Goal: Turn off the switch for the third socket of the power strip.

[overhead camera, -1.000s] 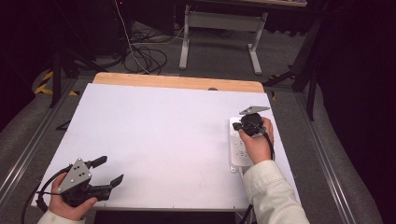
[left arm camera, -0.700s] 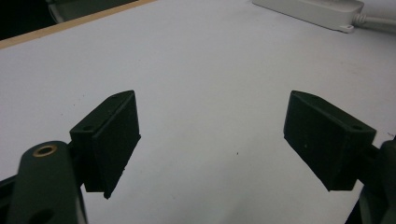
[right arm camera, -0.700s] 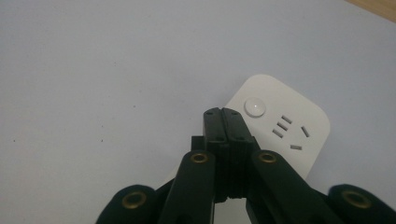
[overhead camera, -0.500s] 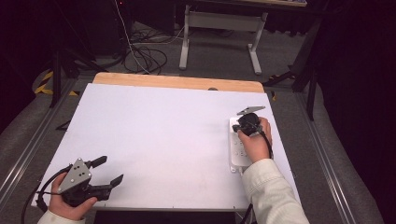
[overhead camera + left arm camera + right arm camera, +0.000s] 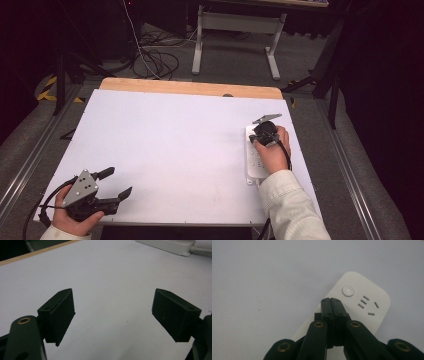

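A white power strip lies along the right side of the white table. My right gripper points down over its far end, held by a hand in a pale sleeve. In the right gripper view the jaws are shut together with nothing between them. My right gripper's tips sit just short of the strip's round button, beside a socket. Whether they touch the strip I cannot tell. My left gripper rests open near the table's front left corner, with only bare table between its fingers.
A wooden strip borders the table's far edge. Beyond it are cables on the floor and a grey stand. The power strip and its cord lie at the far edge of the left gripper view.
The right hand has shifted very slightly left over the power strip's far end. The left gripper has not moved.
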`<state>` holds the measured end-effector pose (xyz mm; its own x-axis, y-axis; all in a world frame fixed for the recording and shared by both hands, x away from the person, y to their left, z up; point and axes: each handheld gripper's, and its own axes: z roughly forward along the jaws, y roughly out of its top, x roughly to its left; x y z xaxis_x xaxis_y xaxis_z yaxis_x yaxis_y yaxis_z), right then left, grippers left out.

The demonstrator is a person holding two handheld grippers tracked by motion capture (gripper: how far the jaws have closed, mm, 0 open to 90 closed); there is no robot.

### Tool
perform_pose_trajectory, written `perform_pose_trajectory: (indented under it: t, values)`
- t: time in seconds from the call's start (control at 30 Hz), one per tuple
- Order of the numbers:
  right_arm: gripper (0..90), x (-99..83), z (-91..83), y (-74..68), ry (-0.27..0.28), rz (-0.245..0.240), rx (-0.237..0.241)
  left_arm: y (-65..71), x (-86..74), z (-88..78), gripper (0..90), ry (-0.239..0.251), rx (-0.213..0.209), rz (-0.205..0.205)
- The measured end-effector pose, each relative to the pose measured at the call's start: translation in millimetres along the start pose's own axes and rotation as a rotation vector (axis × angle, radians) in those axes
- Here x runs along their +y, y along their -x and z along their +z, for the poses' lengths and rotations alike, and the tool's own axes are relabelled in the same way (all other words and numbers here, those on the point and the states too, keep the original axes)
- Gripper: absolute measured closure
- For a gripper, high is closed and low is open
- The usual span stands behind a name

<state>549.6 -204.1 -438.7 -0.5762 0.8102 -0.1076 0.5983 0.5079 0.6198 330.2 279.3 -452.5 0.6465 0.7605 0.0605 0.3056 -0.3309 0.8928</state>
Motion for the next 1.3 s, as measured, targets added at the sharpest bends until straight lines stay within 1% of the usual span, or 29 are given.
perform_pose_trajectory:
  t: [0.53,0.57,0.7,0.97,1.17,1.3]
  values:
    - [90.0,-0.6,2.5,-0.1,-0.018,-0.005,-0.006,-0.3,0.0,0.0,18.8,-0.003,0.003,0.005]
    - [90.0,-0.5,2.4,0.0,-0.021,-0.007,-0.003,-0.3,0.0,0.0,18.9,-0.003,0.003,0.004]
    - [90.0,-0.7,3.2,-1.3,-0.027,-0.018,-0.017,-0.1,0.0,-0.2,18.9,-0.003,0.004,0.004]
    - [90.0,-0.4,4.5,-2.3,-0.035,-0.027,-0.021,0.2,-0.1,-0.2,18.9,-0.003,0.003,0.002]
    - [90.0,-1.2,4.6,-0.5,-0.03,-0.009,-0.009,0.7,-0.2,-0.1,18.9,-0.004,0.003,0.002]
    - [90.0,-1.1,4.6,-1.4,-0.032,-0.011,-0.013,0.9,-0.1,0.2,18.9,-0.005,0.0,0.003]
